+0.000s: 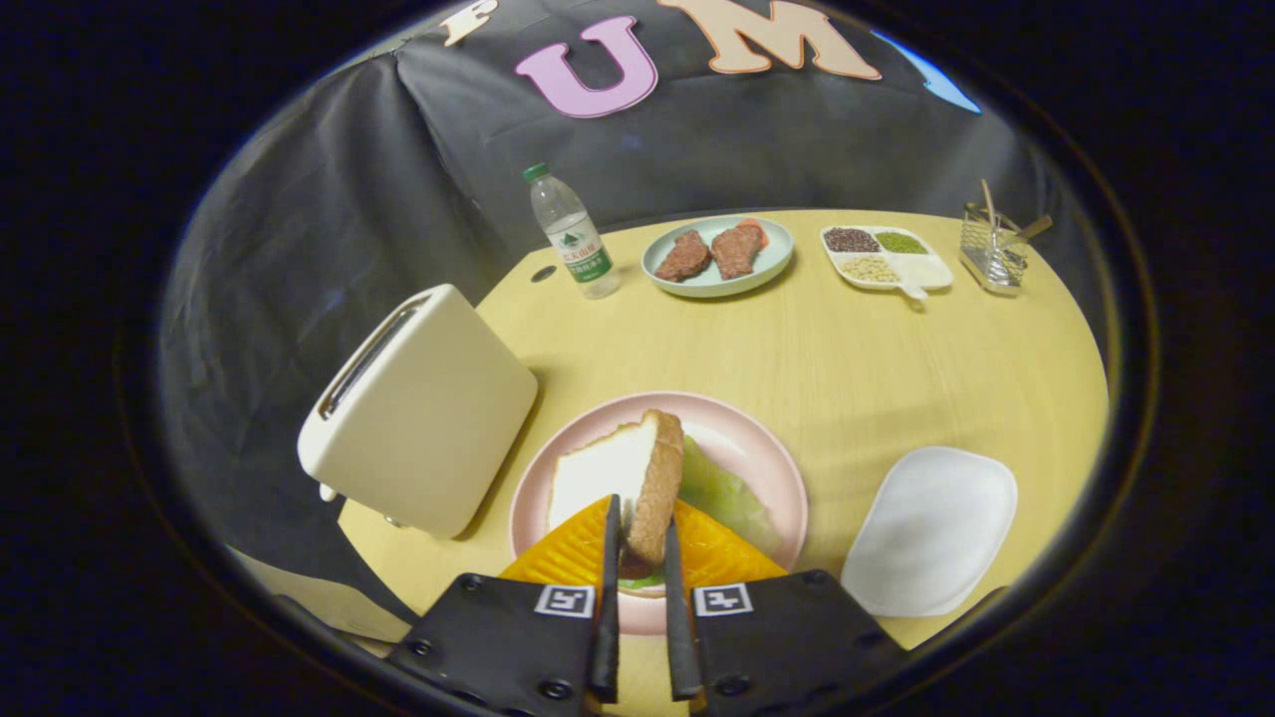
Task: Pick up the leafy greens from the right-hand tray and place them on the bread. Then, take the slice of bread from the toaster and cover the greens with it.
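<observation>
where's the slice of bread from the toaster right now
In the gripper view, the bread slice stands on edge, pinched between the gripper fingers over the pink plate, with the leafy greens beside it and the toaster left.

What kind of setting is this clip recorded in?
Likely a staged kitchen table in a cloth-walled booth: a toaster, a pink plate and a dish of meat. The claw grips a bread slice.

Gripper (642,538) pinched on a bread slice (637,478) held on edge over the plate (767,448), leafy greens (727,493) on that plate just right of the slice. Toaster (418,413) left of the plate, tray (931,533) right of it, both on the bench (797,344). Far beyond: bottle (571,234), meat plate (717,257), divided dish (887,257), holder (991,254), left to right.
</observation>
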Demonstrator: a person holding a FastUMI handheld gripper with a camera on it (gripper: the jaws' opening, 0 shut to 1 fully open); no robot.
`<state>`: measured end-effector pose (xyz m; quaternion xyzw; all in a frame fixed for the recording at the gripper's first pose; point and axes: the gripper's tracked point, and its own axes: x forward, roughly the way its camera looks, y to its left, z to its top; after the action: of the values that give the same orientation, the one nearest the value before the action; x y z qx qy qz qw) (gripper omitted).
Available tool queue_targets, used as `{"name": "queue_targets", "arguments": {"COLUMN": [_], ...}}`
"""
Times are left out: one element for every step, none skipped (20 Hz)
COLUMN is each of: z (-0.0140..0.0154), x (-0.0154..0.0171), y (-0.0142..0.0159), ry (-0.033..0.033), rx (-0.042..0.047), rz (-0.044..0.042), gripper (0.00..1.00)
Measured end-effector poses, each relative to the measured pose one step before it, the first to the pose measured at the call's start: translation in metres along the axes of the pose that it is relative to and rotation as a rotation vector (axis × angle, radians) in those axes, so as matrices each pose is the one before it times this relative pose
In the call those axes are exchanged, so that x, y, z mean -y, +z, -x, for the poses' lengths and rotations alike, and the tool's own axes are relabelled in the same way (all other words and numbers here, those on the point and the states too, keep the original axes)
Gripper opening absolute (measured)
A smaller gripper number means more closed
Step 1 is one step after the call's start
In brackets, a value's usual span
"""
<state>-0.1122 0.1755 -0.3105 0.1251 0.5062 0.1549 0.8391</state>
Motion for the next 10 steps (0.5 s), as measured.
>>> {"name": "queue_targets", "arguments": {"z": [-0.0015,-0.00087,-0.0031,-0.00025,0.00062,0.00069,0.002,-0.00055,0.00197,0.00169], "x": [0.00194,0.0003,0.00792,0.00529,-0.00058,-0.00059,0.0036,0.00193,0.0009,0.0031], "y": [-0.00211,-0.00152,-0.00629,-0.00239,-0.00262,-0.00045,0.00056,-0.0007,-0.00275,0.00051], "ry": [-0.00424,-0.00162,-0.01856,-0.01667,0.00026,0.00504,-0.00934,-0.00291,-0.00335,-0.00427], "rx": [-0.00274,-0.00332,-0.00735,-0.00744,-0.00751,0.00022,0.00338,-0.00062,-0.00024,-0.00321], "rz": [0.01176,0.00466,0.01358,0.0182,0.00884,0.00104,0.0065,0.00578,0.00453,0.00944], "gripper": [0.24,0.24,0.3,0.35,0.41,0.47,0.53,0.59,0.65,0.71]}}
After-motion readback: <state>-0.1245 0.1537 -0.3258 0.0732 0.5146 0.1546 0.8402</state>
